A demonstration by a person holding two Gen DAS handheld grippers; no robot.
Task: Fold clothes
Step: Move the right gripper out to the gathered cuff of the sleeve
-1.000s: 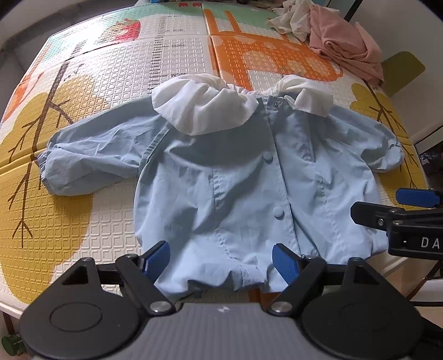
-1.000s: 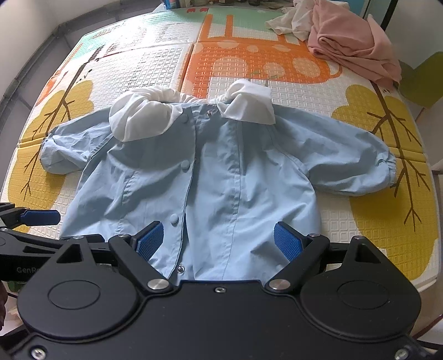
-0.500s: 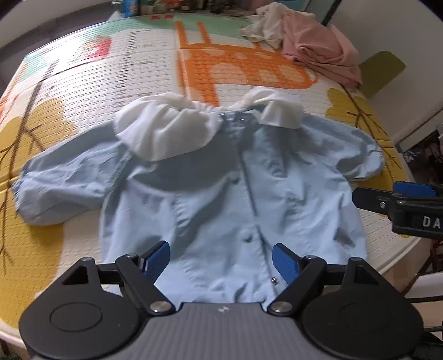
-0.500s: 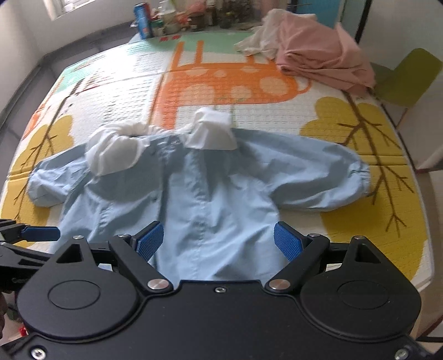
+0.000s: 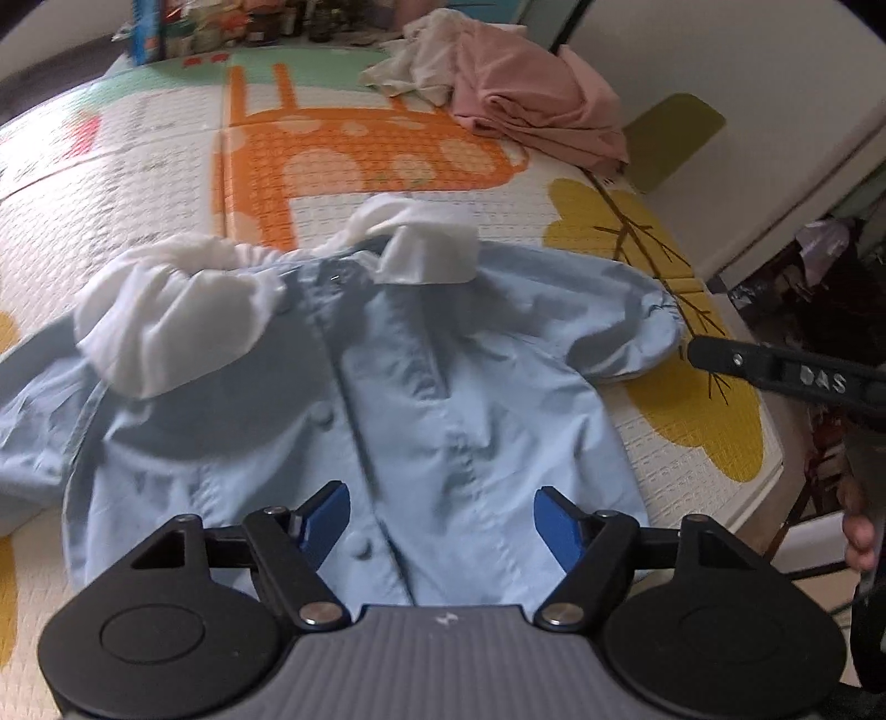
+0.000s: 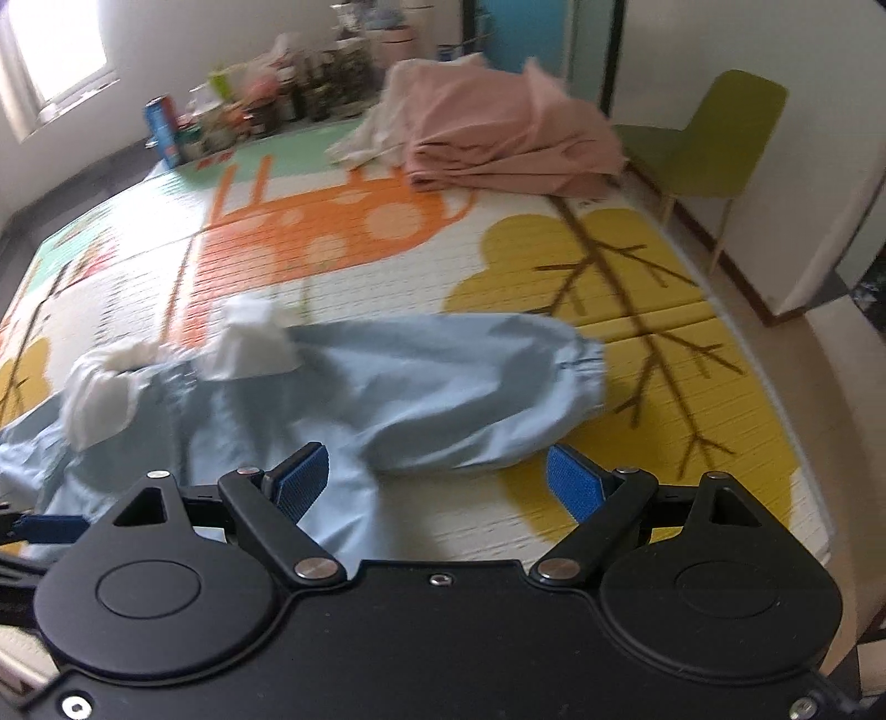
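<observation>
Both grippers shifted right | left gripper point(image 5: 442, 523) closing over shirt point(image 5: 443, 410), unclamped | right gripper point(image 6: 437, 482) apart | chair point(image 6: 714, 144) right-view only

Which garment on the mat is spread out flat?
The light blue shirt with the white collar; the pink clothes lie bunched at the far edge.

Bright window point(image 6: 61, 52) on my left, green chair point(image 6: 714, 149) by the white wall point(image 6: 830, 72), bottles point(image 6: 310, 83) lining the far edge.

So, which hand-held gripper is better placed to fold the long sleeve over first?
Probably the right hand-held gripper: its open jaws hang just before the spread sleeve. The left hand-held gripper, jaws closing on nothing, sits over the shirt front.
</observation>
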